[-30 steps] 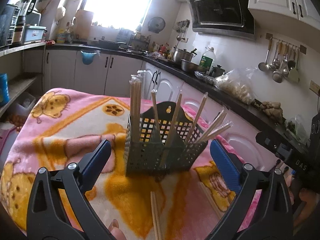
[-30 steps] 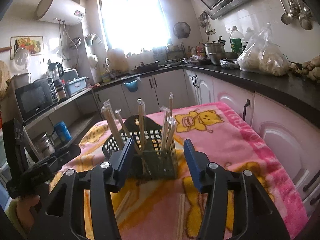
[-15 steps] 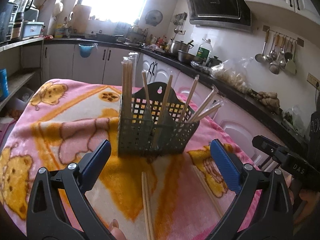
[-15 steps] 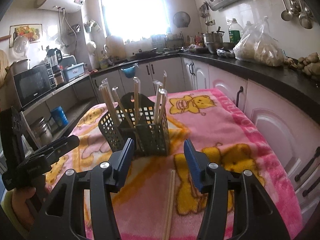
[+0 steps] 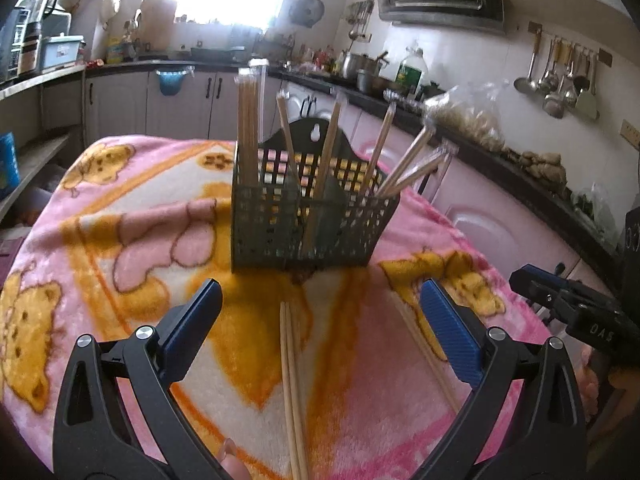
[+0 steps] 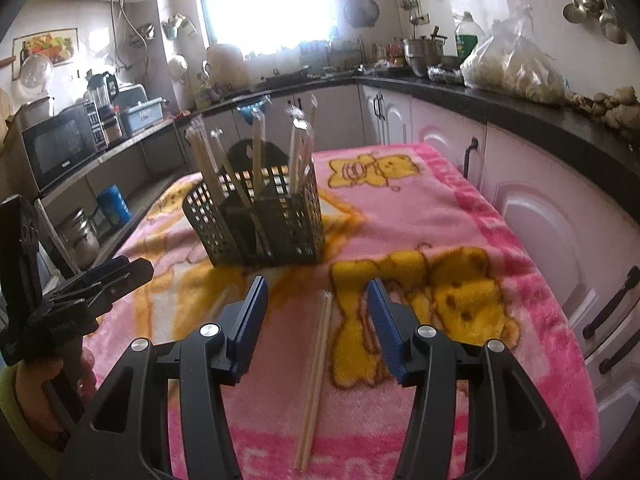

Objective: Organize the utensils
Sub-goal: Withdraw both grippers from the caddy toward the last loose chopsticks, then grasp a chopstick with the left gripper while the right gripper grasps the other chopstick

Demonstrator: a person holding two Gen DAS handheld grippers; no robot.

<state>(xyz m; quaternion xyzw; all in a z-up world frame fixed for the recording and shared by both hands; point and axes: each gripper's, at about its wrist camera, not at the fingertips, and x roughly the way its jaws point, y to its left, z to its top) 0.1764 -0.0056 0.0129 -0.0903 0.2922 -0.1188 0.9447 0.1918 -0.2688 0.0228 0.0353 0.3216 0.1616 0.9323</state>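
A dark perforated utensil basket (image 5: 308,220) stands on the pink and yellow blanket (image 5: 120,208) and holds several wrapped chopstick pairs upright. It also shows in the right wrist view (image 6: 260,220). A loose chopstick pair (image 5: 292,384) lies on the blanket between the jaws of my left gripper (image 5: 320,332), which is open and empty. Another chopstick pair (image 6: 316,372) lies between the jaws of my right gripper (image 6: 318,320), also open and empty. That pair also shows in the left wrist view (image 5: 424,356).
The blanket covers a table; its near edge is just below both grippers. Kitchen cabinets and a black counter (image 6: 520,100) run along the right with pots, a bag and hanging ladles. Shelves with a microwave (image 6: 56,148) stand on the left.
Both grippers have drawn back from the basket and lowered toward the blanket. The loose chopstick pairs now lie further into view between each gripper's jaws. Both stay open.
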